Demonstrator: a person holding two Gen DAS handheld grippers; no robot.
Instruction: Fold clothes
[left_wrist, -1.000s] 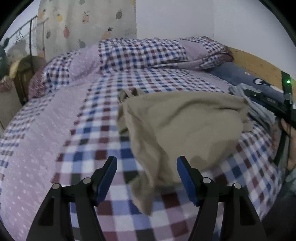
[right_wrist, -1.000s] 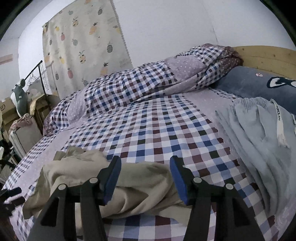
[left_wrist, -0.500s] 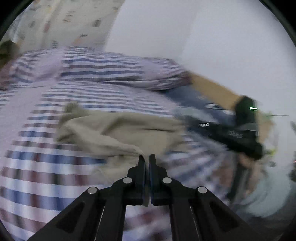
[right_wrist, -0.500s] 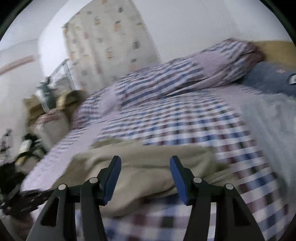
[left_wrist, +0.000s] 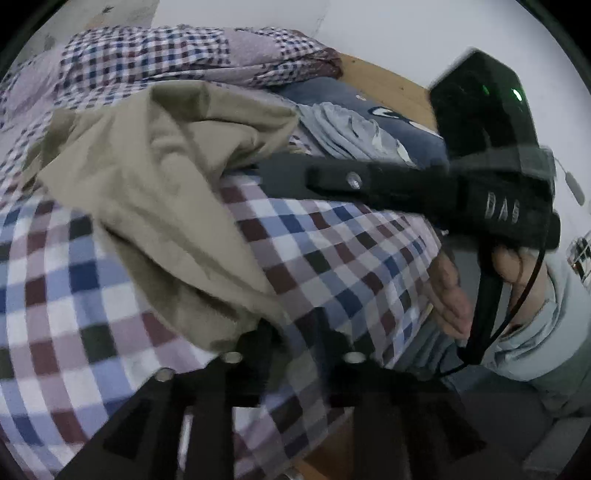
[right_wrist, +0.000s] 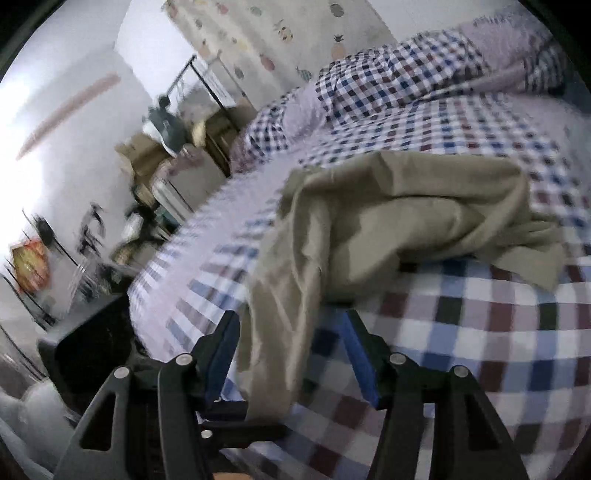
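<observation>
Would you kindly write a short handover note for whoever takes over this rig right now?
Left tool: jaws opening, blurred; the lower corner of the beige garment lies at one finger, with no grip visible.
Right tool: jaws opening, a strip of the garment between them, not pinched.
The garment lies crumpled on the checked sheet; grey clothes lie by the blue pillow.
Done: no fold visible.
Left: regrasp, spread flat, fold.

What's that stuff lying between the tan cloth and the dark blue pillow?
A crumpled pale grey-blue garment lies there, between the tan cloth and the dark blue pillow. The left wrist view shows it.
</observation>
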